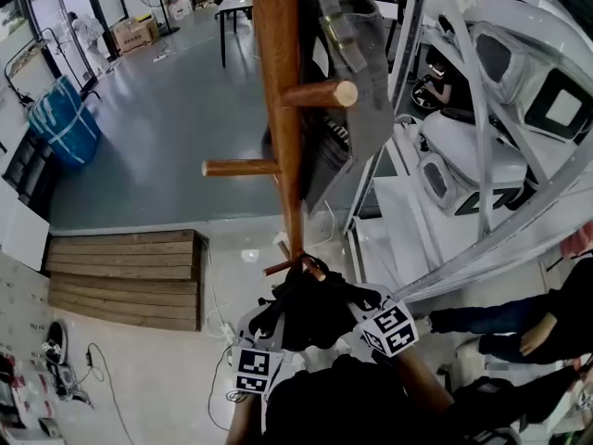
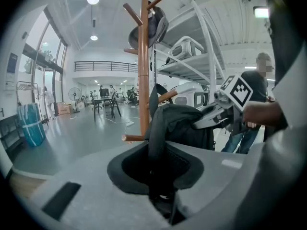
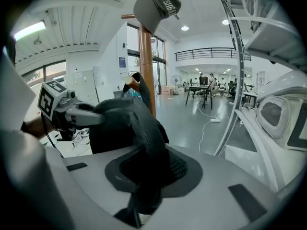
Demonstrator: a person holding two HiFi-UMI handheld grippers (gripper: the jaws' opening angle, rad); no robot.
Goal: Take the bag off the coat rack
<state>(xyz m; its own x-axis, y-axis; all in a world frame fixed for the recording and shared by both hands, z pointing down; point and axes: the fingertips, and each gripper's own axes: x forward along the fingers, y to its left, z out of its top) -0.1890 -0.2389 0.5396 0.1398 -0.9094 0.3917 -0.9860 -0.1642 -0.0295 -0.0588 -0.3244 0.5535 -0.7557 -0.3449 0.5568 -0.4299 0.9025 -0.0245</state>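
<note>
Black fabric bag [image 1: 310, 309], soft and slumped, low in the centre of the head view. It sits against the foot of the coat rack [image 1: 278, 109], between both tongs. A short peg tip shows just above it; whether the bag hangs on that peg cannot be told.

Left tongs [image 2: 158, 176]: grey moulded jaws pinching a smooth strap [image 2: 156, 138], a flat dark band that rises to the bag.

Right tongs [image 3: 144, 186]: the same grey jaws, clamped on a mesh strap [image 3: 151, 138] with a padded, perforated weave that curves up to the bag.

Coat rack: a round pole of varnished reddish wood with cylindrical pegs angled outward, their ends cut flat and pale.

Grey cap [image 3: 158, 4]: stiff cloth, hung on a peg at the top of the pole.

Room: a polished grey floor [image 1: 176, 128] lies open at upper left of the head view. A stepped platform of rough brown planks [image 1: 125, 276] sits at lower left. White metal shelving [image 1: 505, 244] crowds the rack's right side, its slanted beam ending near the right tongs.
</note>
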